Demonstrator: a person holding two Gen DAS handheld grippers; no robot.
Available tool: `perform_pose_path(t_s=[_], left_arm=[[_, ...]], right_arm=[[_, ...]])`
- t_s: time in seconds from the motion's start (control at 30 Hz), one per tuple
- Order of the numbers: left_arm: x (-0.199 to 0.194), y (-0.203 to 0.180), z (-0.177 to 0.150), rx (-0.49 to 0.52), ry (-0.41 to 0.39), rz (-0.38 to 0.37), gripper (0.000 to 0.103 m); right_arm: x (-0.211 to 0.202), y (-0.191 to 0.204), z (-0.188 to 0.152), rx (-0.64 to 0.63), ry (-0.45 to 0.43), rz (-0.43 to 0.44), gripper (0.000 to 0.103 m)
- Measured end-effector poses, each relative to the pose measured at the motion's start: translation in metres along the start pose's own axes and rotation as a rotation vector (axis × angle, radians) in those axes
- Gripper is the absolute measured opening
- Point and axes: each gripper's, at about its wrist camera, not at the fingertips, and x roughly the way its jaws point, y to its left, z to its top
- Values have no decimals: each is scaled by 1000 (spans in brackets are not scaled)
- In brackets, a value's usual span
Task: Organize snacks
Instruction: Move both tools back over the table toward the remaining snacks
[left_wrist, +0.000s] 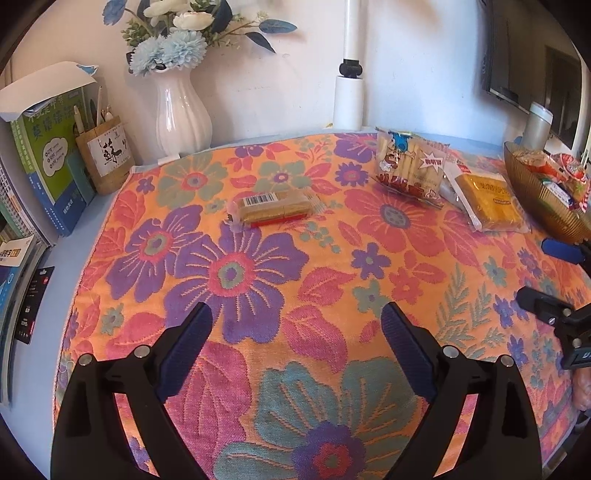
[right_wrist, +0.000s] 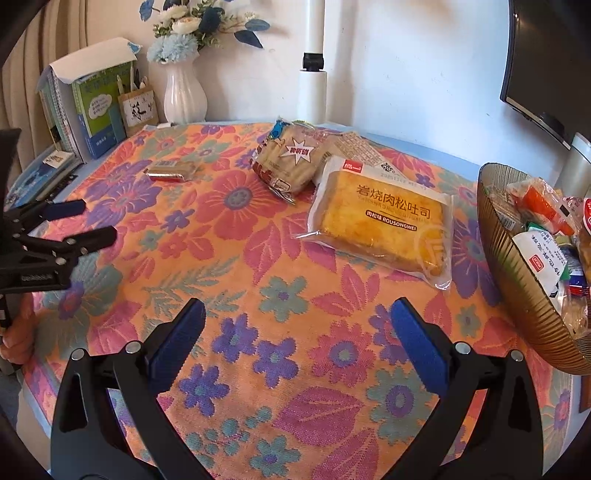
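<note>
Toast packet (right_wrist: 382, 225) lies flat on the cloth just beside the gold bowl (right_wrist: 517, 266), so we bring the right gripper (right_wrist: 295, 332), jaws spread and empty like the left gripper (left_wrist: 295, 332), across its short sides

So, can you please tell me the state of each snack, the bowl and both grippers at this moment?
Left gripper: open, empty, above the cloth.
Right gripper: open, empty.
Toast pack: sealed, flat on the cloth.
Biscuit bag: sealed, lying behind the toast pack.
Small bar pack: lying alone, outside the bowl.
Gold bowl: upright, full of snacks.
</note>
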Motion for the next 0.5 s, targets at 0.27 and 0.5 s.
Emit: perform_pose_path(t_s=[0.27, 0.5], left_arm=[[2, 4, 1, -20, 17, 0, 92], [2, 4, 0, -22, 12, 9, 92]], right_arm=[[1, 2, -1, -8, 2, -16, 100], [4, 1, -1, -7, 20, -23, 100]])
